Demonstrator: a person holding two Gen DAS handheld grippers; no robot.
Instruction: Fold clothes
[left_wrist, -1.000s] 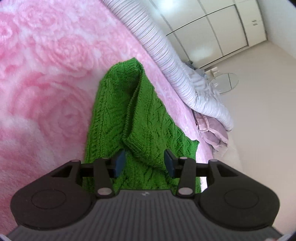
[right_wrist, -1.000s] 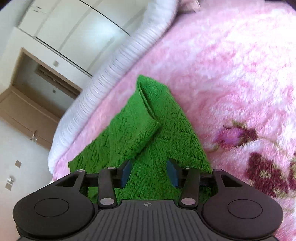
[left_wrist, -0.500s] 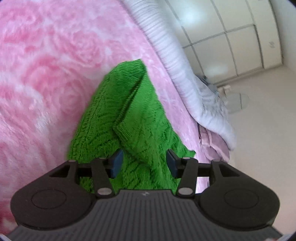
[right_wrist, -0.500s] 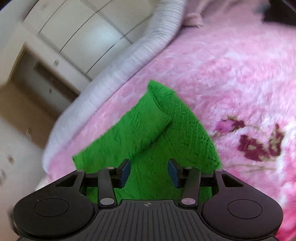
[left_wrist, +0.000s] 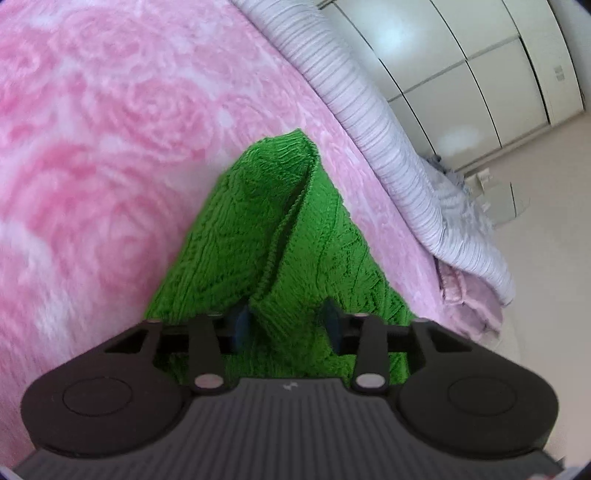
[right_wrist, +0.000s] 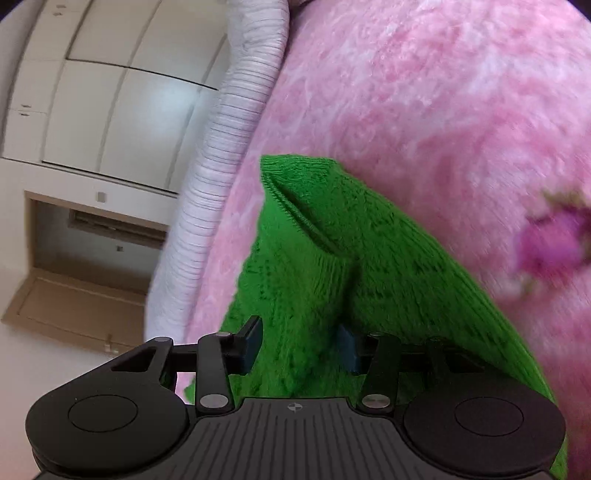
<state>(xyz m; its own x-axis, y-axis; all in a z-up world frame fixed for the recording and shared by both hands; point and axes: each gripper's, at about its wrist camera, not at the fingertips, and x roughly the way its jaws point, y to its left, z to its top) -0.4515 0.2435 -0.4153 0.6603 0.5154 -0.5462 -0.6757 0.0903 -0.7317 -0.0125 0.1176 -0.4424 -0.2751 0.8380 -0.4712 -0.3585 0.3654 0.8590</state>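
Sweater (left_wrist: 295, 236) — pinched by left hand-held gripper (left_wrist: 288, 325), right hand-held gripper (right_wrist: 299, 345).

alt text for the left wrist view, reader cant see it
The left gripper has a bunched fold of a green knit sweater between its blue pads, with the rest of the garment trailing forward onto a fluffy pink rose-patterned blanket. A striped pale duvet edges the bed to the right, with white wardrobe doors beyond.
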